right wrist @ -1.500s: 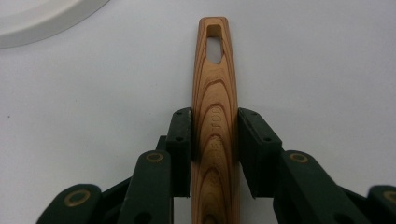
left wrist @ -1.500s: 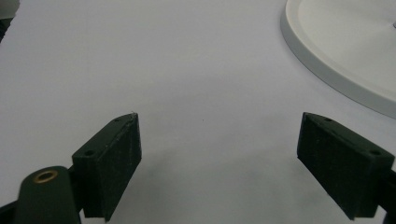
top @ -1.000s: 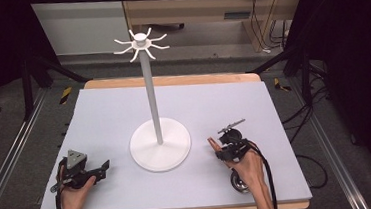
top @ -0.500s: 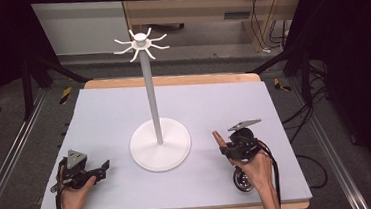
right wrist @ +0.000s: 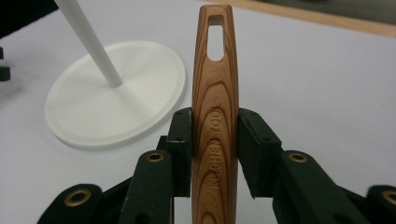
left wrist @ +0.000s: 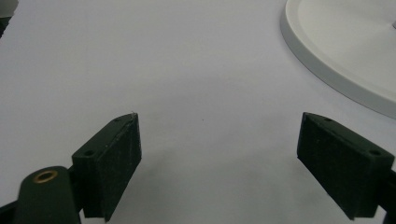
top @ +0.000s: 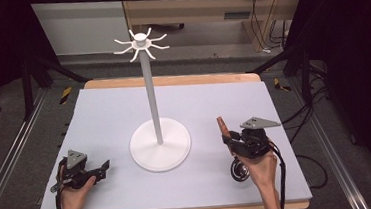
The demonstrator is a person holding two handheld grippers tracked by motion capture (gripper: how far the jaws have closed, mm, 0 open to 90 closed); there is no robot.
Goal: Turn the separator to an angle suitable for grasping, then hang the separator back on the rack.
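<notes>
Wooden-handled kitchen utensil (right wrist: 215, 116): clamped between the pads of the right gripper (top: 232, 140) near the desk's (top: 213, 102) right edge, toward the front. Handle points up and away from the hand; a hanging slot is cut through its tip. The working end hangs below the hand and is hard to make out, possibly a round metal head.

Hanging stand (top: 150, 94): white, round base at the desk's centre, tall pole, ring of hooks at the top; all hooks bare.

Left gripper (left wrist: 219, 158): jaws wide apart, nothing between them, resting low near the desk's front-left corner beside the stand's base.

Step in hand, as judged: utensil picked up, carry toward the stand under way.

Next move calls for: raising the handle to hook height, aligning the slot with one prong, threading it on, then letting go.
</notes>
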